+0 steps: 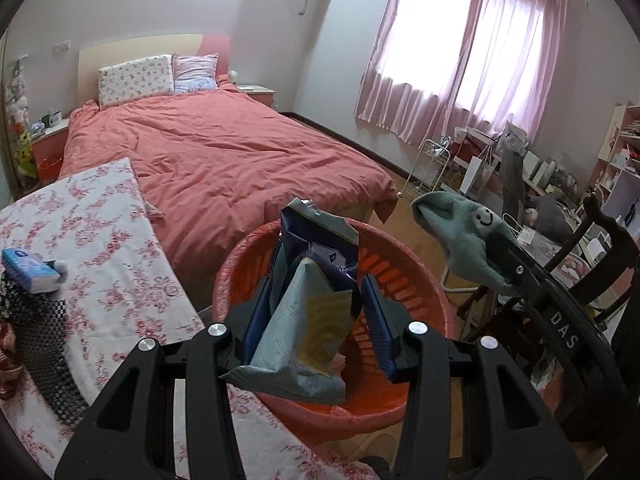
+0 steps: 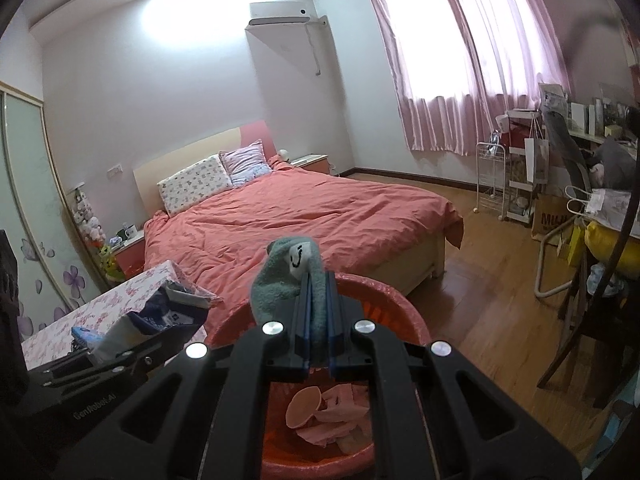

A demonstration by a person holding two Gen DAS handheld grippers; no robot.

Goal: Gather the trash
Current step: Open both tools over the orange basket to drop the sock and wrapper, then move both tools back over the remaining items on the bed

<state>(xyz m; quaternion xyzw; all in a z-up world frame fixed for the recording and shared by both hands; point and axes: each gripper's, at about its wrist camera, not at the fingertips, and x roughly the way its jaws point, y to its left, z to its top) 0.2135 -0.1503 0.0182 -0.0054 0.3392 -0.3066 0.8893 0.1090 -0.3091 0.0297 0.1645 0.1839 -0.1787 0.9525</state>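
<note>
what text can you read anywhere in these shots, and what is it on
"DAS" on the black arm of the right gripper.
"GenRobot.AI" on the black body of the left gripper.
"MUJI", partly hidden, on the brown paper bag on the floor.
Print on the dark blue snack packet: too blurred to read.
Print on the blue and white tissue pack: too blurred to read.
The grey-green sock bears only a smiley face.

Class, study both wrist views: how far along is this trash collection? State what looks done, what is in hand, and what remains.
Done: scraps already lie inside the red basket. In hand: the left gripper has its fingers spread around an empty snack bag above the basket, apparently dropping it; the right gripper is clamped on a grey-green sock over the rim. Left: a blue packet remains on the floral table.
</note>
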